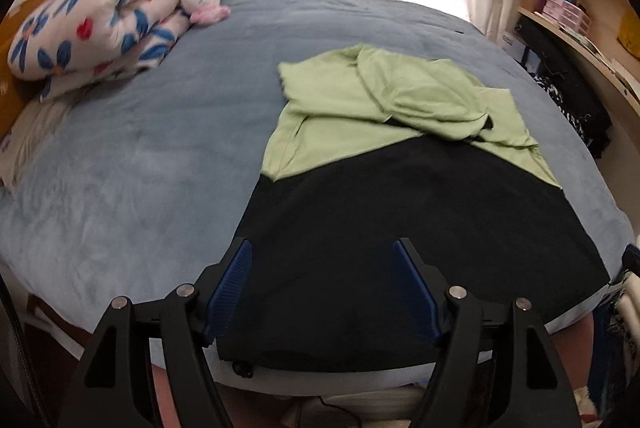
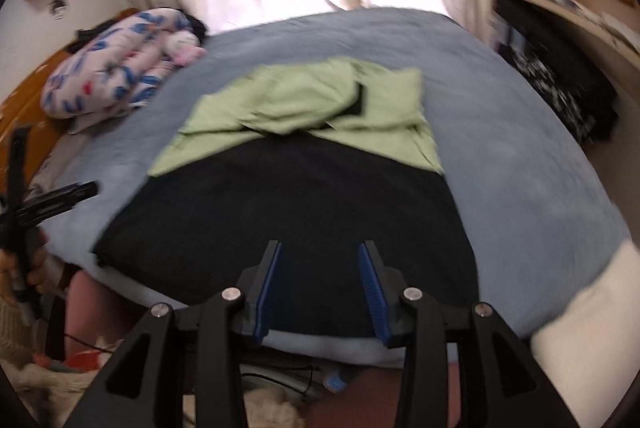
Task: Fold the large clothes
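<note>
Garment: a large black-and-green garment (image 1: 400,212) is lying spread on the bed (image 1: 140,164), its black lower half reaching to the near edge and its green upper half sitting bunched and folded over itself at the far end.
Left tongs: the left tongs (image 1: 322,288) are hovering above the near left part of the black hem, jaws standing wide apart and holding nothing.
Right tongs: the right tongs (image 2: 320,280) are hanging over the near middle of the black half, jaws partly open and empty; the cloth is lying below them, not between the pads.
Bedding: a flowered quilt (image 1: 100,24) is sitting rolled at the far left corner, well apart from the garment.
Stage, as judged: both tongs appear to be lining up on the near hem; no grip is yet made.
Risk one: the black cloth is lying flat and close on the plush cover, so a shallow pinch is likely taking the bed cover too, or slipping off.
Risk two: the crumpled green half is staying uneven under any fold, giving a lumpy, skewed result.
Risk three: unequal holds on the hem are pulling the garment askew.
</note>
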